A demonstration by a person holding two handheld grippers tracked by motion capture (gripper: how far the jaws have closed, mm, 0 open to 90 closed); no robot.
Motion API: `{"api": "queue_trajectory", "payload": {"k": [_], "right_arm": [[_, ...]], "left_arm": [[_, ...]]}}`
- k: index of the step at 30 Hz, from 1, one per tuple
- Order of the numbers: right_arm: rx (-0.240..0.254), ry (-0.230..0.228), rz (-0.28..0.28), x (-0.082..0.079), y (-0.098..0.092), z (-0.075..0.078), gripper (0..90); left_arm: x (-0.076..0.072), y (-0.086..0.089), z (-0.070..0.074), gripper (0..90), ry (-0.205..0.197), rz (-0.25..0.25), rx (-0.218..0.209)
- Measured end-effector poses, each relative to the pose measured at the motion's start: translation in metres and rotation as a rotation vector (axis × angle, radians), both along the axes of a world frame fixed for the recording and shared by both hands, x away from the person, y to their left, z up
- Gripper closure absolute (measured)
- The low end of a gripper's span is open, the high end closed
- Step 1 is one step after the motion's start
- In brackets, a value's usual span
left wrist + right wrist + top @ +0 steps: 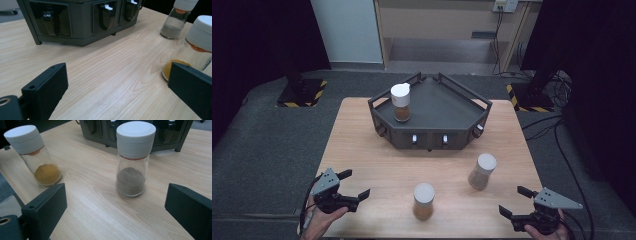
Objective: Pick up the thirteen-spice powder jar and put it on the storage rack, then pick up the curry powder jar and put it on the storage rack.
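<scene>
Three glass spice jars with white caps are here. One with brown powder (401, 102) stands on the left of a dark grey rack (447, 107). A jar of orange-yellow powder (423, 201) stands near the table's front edge, and a jar of grey powder (482, 171) is to its right. My left gripper (355, 183) rests open at the front left, with nothing between its jaws. At the front right, my right gripper (513, 201) is open too and holds nothing. The right gripper view has the grey jar (132, 170) just ahead of the jaws and the yellow jar (37, 162) at left.
The rack's front (75, 22) carries several recessed latches, two with white tabs. The wooden table (362, 145) stands on grey carpet; stands with yellow-black hazard stripes (302, 92) sit behind it. In the left gripper view the yellow jar (197, 50) is close at right, the grey jar (175, 25) beyond.
</scene>
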State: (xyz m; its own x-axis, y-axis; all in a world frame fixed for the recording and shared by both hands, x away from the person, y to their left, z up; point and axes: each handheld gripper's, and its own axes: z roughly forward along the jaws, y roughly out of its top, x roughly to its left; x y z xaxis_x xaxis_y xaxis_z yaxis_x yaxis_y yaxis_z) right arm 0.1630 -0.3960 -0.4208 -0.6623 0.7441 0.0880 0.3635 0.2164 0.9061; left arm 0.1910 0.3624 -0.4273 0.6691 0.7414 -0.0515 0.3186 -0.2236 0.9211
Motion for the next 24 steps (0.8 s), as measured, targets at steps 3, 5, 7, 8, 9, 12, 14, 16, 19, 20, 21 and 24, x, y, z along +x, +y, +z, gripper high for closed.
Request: {"api": "queue_trajectory", "payload": {"k": [3, 5, 7, 8, 9, 12, 14, 16, 19, 20, 21, 24], "right_arm": [[0.020, 0.001, 0.001, 0.0000, -0.0033, -0.0017, 4.0], [0.026, 0.001, 0.000, 0.0003, -0.0045, -0.0024, 3.8], [0.027, -0.001, -0.001, -0.0001, -0.0047, -0.0026, 3.7], [0.026, -0.001, 0.000, -0.0002, -0.0046, -0.0026, 3.7], [0.025, 0.000, 0.001, 0.0000, -0.0044, -0.0025, 3.5], [0.018, 0.002, 0.004, 0.0006, -0.0033, -0.0020, 3.5], [0.015, 0.003, 0.004, 0.0005, -0.0026, -0.0015, 3.5], [0.013, 0.004, 0.005, 0.0004, -0.0021, -0.0012, 3.5], [0.030, 0.008, 0.007, 0.0011, -0.0030, -0.0011, 3.5], [0.032, 0.007, 0.002, 0.0006, -0.0029, -0.0010, 3.5], [0.041, 0.011, 0.002, 0.0011, -0.0036, -0.0011, 3.5], [0.065, 0.023, 0.016, 0.0042, -0.0064, -0.0016, 3.5]], "left_arm": [[0.0000, -0.0014, 0.0002, 2.0, -0.004, -0.004, 0.004], [0.0002, -0.0022, 0.0004, 2.0, -0.005, -0.007, 0.010], [0.0009, -0.0024, -0.0001, 2.0, -0.004, -0.010, 0.007], [0.0013, -0.0024, -0.0003, 2.0, -0.004, -0.013, 0.007], [0.0015, -0.0029, -0.0001, 2.1, -0.002, -0.013, 0.010], [0.0010, -0.0030, 0.0003, 2.2, -0.005, -0.015, 0.014], [0.0010, -0.0031, 0.0002, 2.3, -0.003, -0.012, 0.014], [0.0008, -0.0027, 0.0001, 2.3, -0.005, -0.013, 0.011], [0.0012, -0.0028, 0.0000, 2.3, -0.003, -0.013, 0.012], [0.0015, -0.0030, -0.0001, 2.3, 0.000, -0.011, 0.011], [0.0015, -0.0031, 0.0001, 2.3, 0.001, -0.010, 0.013], [0.0013, -0.0026, 0.0000, 2.3, 0.001, -0.009, 0.010]]}}
